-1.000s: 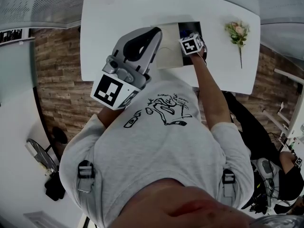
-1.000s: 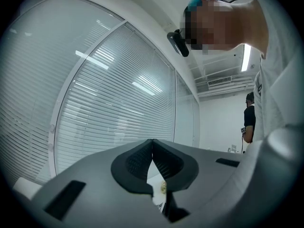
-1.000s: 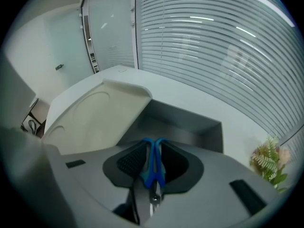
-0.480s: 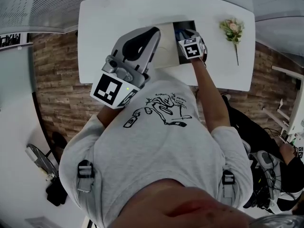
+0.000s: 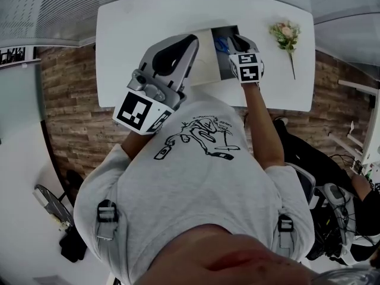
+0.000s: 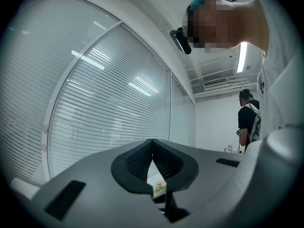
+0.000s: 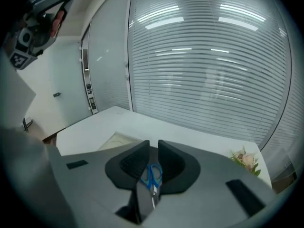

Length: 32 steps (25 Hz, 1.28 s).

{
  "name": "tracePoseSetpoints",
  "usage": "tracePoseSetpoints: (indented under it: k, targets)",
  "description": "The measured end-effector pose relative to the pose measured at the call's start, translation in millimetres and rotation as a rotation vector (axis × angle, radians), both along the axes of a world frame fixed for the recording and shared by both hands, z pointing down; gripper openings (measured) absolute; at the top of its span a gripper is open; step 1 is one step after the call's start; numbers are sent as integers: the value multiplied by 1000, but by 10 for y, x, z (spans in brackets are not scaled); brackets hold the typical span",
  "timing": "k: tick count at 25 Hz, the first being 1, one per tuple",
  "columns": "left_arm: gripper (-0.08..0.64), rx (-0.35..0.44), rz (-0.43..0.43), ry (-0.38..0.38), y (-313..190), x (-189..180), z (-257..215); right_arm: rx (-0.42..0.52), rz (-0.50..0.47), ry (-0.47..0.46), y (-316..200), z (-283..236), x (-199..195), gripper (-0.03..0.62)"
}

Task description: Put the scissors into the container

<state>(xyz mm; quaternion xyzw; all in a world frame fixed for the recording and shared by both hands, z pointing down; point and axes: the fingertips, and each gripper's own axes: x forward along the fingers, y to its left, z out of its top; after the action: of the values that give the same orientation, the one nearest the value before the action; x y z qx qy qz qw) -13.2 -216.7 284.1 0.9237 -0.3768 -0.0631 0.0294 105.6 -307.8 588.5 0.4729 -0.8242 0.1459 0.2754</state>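
Head view:
- White rounded surface point(image 5: 148, 28) over a brown wood-plank floor point(image 5: 71, 100).
- Shallow rectangular container point(image 5: 225, 70) sits near the middle of the surface. Its left part is cream, its right part is open and dark grey.
- Blue-handled scissors point(image 5: 221, 43) lie inside the dark open part.
- Right gripper point(image 5: 237, 40) is held over that open part, just right of the scissors. Its marker cube is nearer the person.
- Left gripper point(image 5: 189, 40) is raised in front of the person's grey printed T-shirt point(image 5: 202, 177). Its tip overlaps the container's cream left edge in this view; contact cannot be judged.
- Small pink-and-green flower sprig point(image 5: 285, 33) lies on the surface, right of the container and apart from it.

Left gripper view:
- Left gripper point(image 6: 152, 141) is tilted upward towards slatted window blinds point(image 6: 95, 103).
- Fingers meet at the tips, with nothing between them.
- The flower sprig point(image 6: 160, 189) shows small through the gap lower down.
- A person in a black shirt point(image 6: 248, 118) stands in the far background.

Right gripper view:
- Right gripper point(image 7: 154, 144) has its fingers a narrow gap apart, clamped on nothing.
- The scissors point(image 7: 153, 175) are seen through that gap. They lie below in the dark container with the blue handles away from the camera, clear of both fingers.
- The white surface point(image 7: 95, 127) stretches beyond.
- The flower sprig point(image 7: 244, 159) is at the right.
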Motion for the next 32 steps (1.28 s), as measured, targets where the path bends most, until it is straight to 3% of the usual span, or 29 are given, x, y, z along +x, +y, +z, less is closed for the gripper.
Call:
tracePoseSetpoints:
  k: [14, 32]
  targets:
    - [20, -1, 15, -8, 45, 90, -38, 190, 5, -135, 313, -1278, 27, 54]
    - [20, 13, 21, -10, 78, 137, -111, 427, -25, -181, 806, -2598, 101, 34]
